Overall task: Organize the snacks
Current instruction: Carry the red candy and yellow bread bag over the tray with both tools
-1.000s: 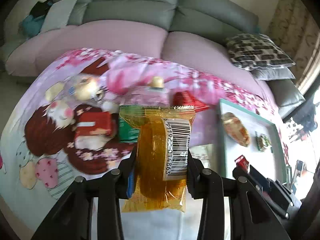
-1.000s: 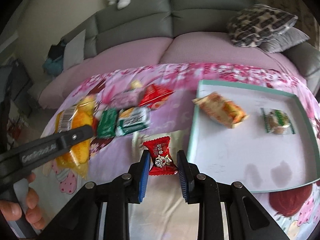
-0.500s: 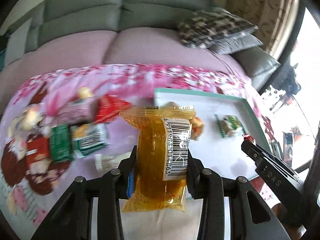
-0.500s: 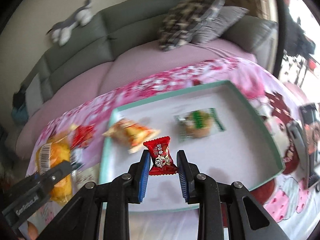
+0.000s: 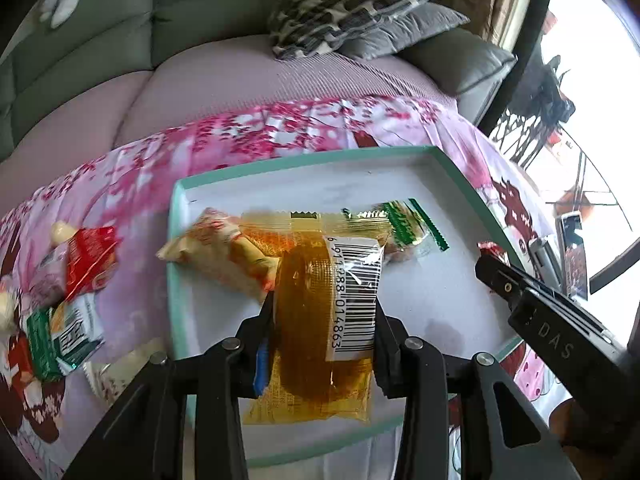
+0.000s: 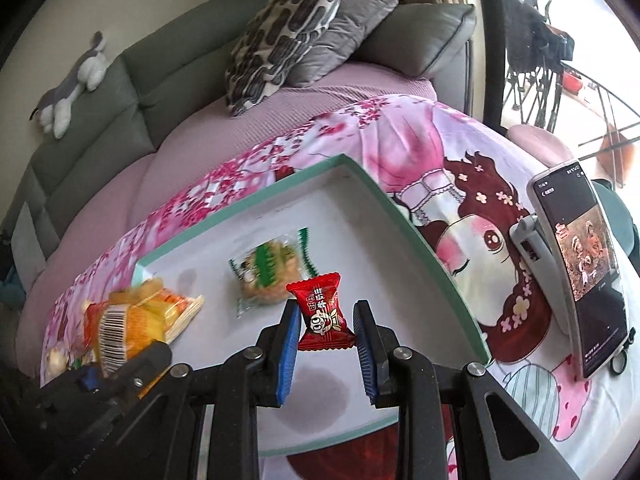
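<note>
Over the tray: both grippers hung above the white, teal-rimmed tray (image 5: 176, 280), which sat on a pink cartoon-print cloth (image 6: 440, 168) before a sofa (image 6: 168, 80).
Left gripper (image 5: 324, 320): it was closed on a yellow cake packet (image 5: 320, 320), barcode side up, pinched across its middle so that both ends stuck out beyond the fingers.
Right gripper (image 6: 326, 320): it was clamped on a small red candy (image 6: 322, 312) by the wrapper's sides, with the label facing the camera.
Why so held: I judged both snacks were meant for the tray, each poised above bare floor.
Already in the tray: an orange snack bag (image 5: 216, 252) and a green-wrapped biscuit (image 6: 268, 276) lay near the far side.
Left on the cloth: a red packet (image 5: 88, 256) and a green packet (image 5: 60, 332) waited beside the tray.
Bystander: a phone on a stand (image 6: 580, 272) stood well apart.
</note>
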Motion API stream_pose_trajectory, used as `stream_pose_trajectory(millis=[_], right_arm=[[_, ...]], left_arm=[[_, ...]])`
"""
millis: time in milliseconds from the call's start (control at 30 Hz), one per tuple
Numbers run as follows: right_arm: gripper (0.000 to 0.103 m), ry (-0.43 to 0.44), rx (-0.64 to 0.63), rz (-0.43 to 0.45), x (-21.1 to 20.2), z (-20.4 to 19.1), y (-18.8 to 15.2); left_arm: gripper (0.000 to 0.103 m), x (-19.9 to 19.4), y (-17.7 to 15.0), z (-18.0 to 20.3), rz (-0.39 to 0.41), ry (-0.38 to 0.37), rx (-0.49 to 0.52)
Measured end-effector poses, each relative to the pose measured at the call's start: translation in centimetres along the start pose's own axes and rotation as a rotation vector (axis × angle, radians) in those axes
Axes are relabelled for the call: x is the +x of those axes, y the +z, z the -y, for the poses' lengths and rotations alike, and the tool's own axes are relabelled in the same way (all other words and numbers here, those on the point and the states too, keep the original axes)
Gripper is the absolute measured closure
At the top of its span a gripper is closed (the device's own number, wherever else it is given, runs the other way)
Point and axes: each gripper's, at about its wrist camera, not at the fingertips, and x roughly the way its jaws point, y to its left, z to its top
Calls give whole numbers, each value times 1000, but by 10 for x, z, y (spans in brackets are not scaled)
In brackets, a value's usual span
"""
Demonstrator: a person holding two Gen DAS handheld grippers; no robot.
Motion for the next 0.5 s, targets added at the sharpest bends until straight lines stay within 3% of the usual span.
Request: stream_pose_trajectory(millis=[500], right_arm=[[74,-51,33,-33,31,17,18]], left_arm=[[61,27,13,18,-41,8,42]])
